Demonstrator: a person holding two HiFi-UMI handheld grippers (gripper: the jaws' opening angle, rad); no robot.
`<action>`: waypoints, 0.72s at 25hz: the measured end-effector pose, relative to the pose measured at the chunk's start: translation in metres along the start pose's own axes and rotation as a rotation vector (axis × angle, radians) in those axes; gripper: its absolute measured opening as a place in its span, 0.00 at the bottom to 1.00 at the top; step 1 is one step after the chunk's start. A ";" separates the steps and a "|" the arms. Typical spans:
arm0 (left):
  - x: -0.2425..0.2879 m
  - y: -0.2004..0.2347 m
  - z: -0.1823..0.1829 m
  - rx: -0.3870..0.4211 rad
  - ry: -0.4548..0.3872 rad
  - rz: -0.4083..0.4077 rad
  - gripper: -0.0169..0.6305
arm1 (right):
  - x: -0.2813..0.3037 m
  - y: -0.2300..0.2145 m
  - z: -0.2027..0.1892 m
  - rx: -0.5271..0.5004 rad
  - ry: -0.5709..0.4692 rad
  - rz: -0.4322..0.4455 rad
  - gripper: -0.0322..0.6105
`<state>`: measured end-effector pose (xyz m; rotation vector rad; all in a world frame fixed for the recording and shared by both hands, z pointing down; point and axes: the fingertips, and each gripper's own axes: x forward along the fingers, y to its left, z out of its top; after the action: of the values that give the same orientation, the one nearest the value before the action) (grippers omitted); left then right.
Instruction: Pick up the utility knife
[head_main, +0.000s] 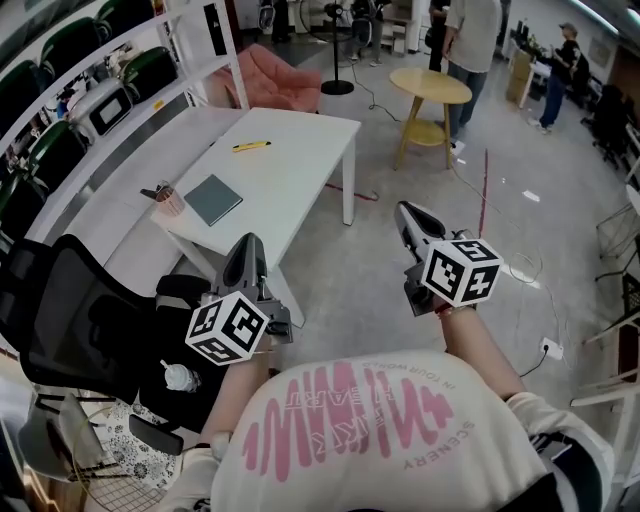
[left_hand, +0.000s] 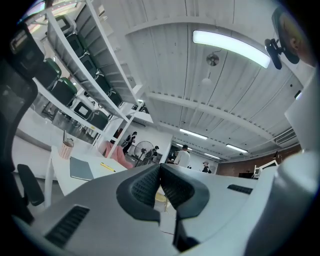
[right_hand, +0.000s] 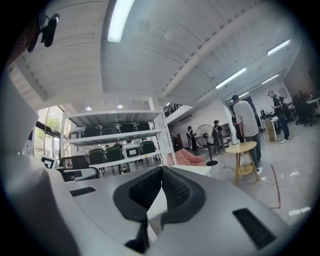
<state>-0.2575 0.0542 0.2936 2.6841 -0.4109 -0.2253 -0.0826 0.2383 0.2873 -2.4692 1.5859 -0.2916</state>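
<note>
My left gripper (head_main: 247, 245) & right gripper (head_main: 406, 212), ribbed black pads, are both closed on nothing. Slim yellow utility knife (head_main: 251, 146) lies on the flat white table (head_main: 300, 170) (far end), w/ a teal notebook (head_main: 212, 199) nearer me.

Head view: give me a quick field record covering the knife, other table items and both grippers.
utility knife: yellow, lying flat on the white table, far part, untouched
other items: grey notebook with a pink cup beside it, at the near end
left gripper: jaws together, empty, well short of the knife
right gripper: jaws together, empty, over the floor beside the table
task status: knife not yet reached
</note>
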 end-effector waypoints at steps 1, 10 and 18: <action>0.003 0.001 0.000 -0.003 0.000 -0.009 0.06 | 0.003 -0.002 0.000 0.014 -0.001 -0.001 0.07; 0.027 0.021 -0.007 -0.006 0.024 -0.029 0.06 | 0.038 -0.016 -0.008 0.132 0.004 0.005 0.07; 0.046 0.046 -0.005 -0.009 0.016 -0.011 0.06 | 0.078 -0.015 -0.023 0.130 0.035 0.035 0.07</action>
<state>-0.2243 0.0012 0.3134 2.6786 -0.3895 -0.2080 -0.0439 0.1717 0.3177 -2.3487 1.5686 -0.4205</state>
